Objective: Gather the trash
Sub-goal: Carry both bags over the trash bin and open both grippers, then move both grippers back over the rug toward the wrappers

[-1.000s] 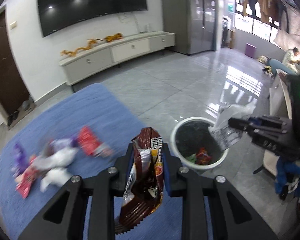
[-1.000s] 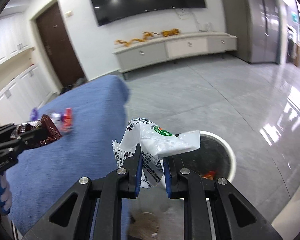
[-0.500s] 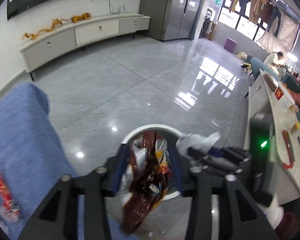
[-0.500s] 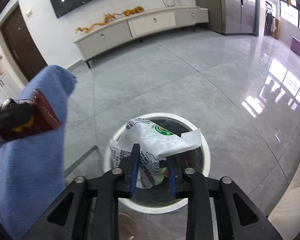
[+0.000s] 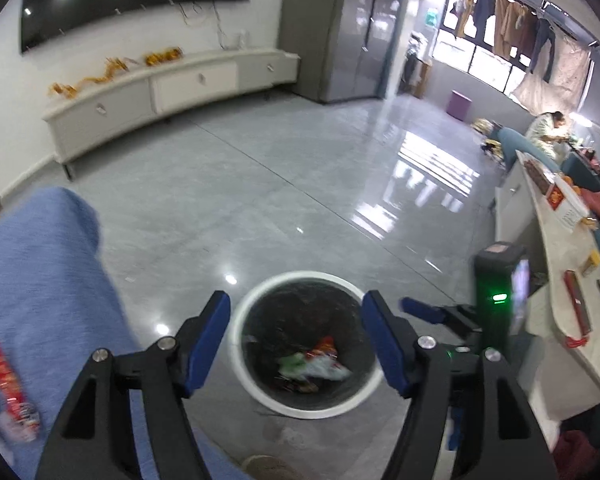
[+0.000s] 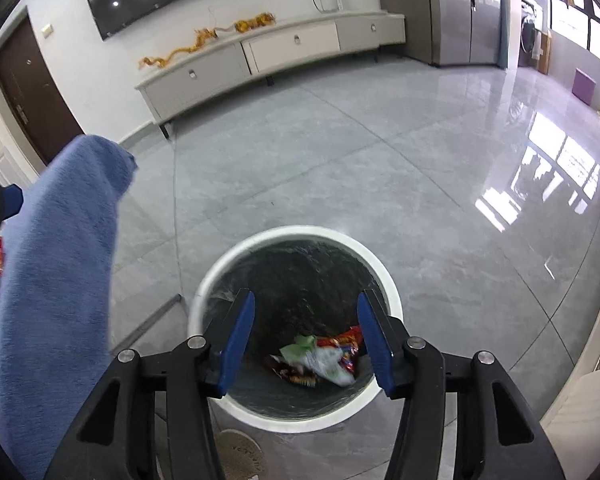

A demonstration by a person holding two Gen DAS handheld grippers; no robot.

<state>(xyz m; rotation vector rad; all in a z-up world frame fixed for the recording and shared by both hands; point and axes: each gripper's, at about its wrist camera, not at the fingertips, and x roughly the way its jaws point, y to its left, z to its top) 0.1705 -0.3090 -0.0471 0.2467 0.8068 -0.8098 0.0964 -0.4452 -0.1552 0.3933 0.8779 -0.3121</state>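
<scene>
Over the white-rimmed bin point(image 6: 392, 300) on the grey floor point(image 6: 340, 160), both grippers point down with nothing between their blue pads. The left gripper point(image 5: 296, 332) and right gripper point(image 6: 306, 328) are both opening. Wrappers point(image 6: 320, 360) lie at the bin's bottom; a blue cloth point(image 5: 40, 280) lies just beside, more wrappers point(image 5: 8, 384) on it.

both grippers tip steeply downward, side by side. the left gripper point(image 5: 296, 340) has its blue-padded jaws opening, nothing between them. the right gripper point(image 6: 306, 336) is opening too, also empty; its tip point(image 5: 420, 312) shows just beside the left one.
</scene>
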